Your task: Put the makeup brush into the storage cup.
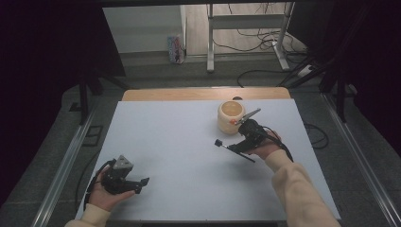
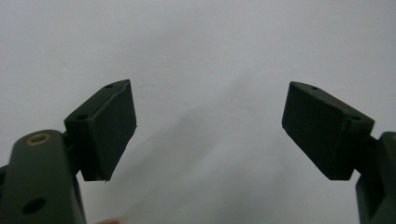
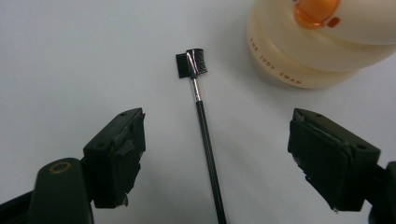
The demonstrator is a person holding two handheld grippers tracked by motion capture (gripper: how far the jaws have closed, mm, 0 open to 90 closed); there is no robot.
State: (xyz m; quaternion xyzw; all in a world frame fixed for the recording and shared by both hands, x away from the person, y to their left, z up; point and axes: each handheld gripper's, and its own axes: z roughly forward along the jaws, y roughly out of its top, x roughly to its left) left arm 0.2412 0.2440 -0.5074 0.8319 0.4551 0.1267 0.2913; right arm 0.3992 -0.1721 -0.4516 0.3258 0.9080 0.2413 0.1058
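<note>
In the right gripper view my right hand-held gripper [image 3: 215, 154] is spread wide at the bottom of the frame, and the brow brush [image 3: 203, 126] lies on the table between the jaws. Its handle runs straight up to the comb head at upper centre. Beyond it, the cream jar [image 3: 322, 42] sits at upper right.

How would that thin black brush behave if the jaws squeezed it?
The brush looks stiff and light: its handle is straight and thin. Lying flat on the table, it might slip or roll aside, though the comb head may stop a roll.
</note>
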